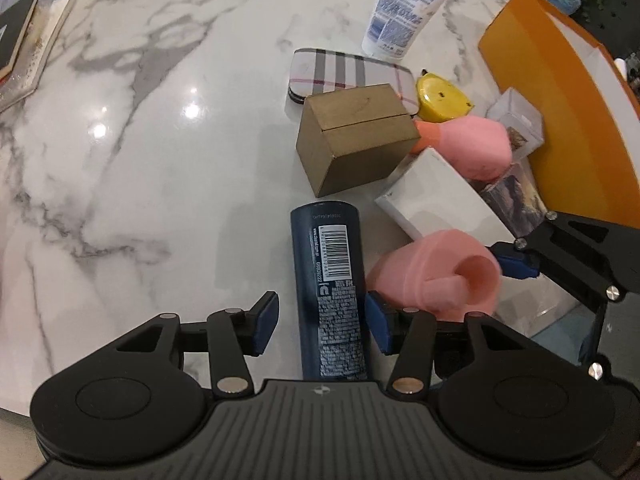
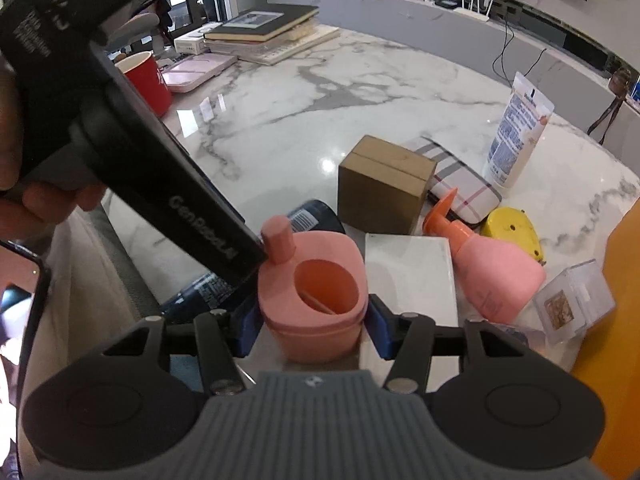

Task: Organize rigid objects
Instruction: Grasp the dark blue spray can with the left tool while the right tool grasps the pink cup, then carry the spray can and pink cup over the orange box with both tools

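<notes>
A dark blue spray can (image 1: 328,280) lies on the marble table (image 1: 160,160), its length running away from me. My left gripper (image 1: 320,306) straddles it from above, open, with a gap beside its left pad. A pink cup (image 2: 316,300) with a stubby handle rests tilted against a white box (image 2: 412,276). My right gripper (image 2: 312,330) is open around the cup, its blue pads close against both sides. In the left wrist view the pink cup (image 1: 436,272) sits right of the can.
Behind stand a brown box (image 1: 356,140), plaid case (image 1: 348,72), yellow tape measure (image 1: 440,98), pink pump bottle (image 1: 476,148), lotion tube (image 1: 400,8) and clear plastic box (image 1: 516,120). An orange bin (image 1: 560,100) lines the right. Books (image 2: 264,28) and a red cup (image 2: 146,80) sit far left.
</notes>
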The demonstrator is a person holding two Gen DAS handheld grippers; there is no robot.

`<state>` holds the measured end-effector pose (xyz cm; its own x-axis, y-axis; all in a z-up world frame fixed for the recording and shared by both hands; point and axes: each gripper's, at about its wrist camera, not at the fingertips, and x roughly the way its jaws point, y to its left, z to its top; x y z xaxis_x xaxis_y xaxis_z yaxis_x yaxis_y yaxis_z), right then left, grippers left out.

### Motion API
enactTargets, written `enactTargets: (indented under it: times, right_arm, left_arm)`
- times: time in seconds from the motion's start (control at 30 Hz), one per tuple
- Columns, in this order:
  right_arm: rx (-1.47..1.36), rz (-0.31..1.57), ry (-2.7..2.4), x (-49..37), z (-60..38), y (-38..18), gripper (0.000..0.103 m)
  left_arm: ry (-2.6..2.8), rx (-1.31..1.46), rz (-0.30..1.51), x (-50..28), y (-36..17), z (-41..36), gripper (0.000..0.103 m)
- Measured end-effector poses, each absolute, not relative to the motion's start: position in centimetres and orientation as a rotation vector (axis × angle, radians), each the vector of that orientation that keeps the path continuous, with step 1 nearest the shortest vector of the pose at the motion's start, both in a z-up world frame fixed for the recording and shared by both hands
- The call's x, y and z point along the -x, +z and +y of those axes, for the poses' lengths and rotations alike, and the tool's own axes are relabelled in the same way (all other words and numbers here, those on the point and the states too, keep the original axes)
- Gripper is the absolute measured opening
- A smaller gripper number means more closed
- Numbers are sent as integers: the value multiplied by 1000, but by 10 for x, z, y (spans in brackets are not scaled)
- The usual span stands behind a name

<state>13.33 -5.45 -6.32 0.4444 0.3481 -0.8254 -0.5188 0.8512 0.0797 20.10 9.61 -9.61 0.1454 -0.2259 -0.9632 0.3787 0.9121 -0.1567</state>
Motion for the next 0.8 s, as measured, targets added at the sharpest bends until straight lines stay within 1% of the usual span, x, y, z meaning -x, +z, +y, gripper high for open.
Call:
enactTargets:
  times: [0.27, 0.33, 0.53, 0.67, 0.73, 0.8]
  right_arm:
    - [203, 957, 566, -137, -56, -65, 57]
    - [214, 954, 569, -137, -56, -65, 56]
    - [210, 957, 569, -139, -54, -64, 56]
    - [210, 947, 577, -141, -49, -65, 56]
    - [207, 949, 586, -141, -48, -66, 57]
    - [192, 954, 585, -141, -48, -67, 57]
  left_arm:
    - [-375, -117, 1409, -216, -107, 102, 58]
    - [-360, -130, 1408, -218, -109, 103, 58]
    - [-328, -211, 1398, -217, -111, 104, 56]
    - [-300, -205, 1399, -216, -111, 113, 56]
    - [-287, -192, 1400, -215, -111, 118, 61]
    - [-294, -204, 1392, -212, -111, 120, 63]
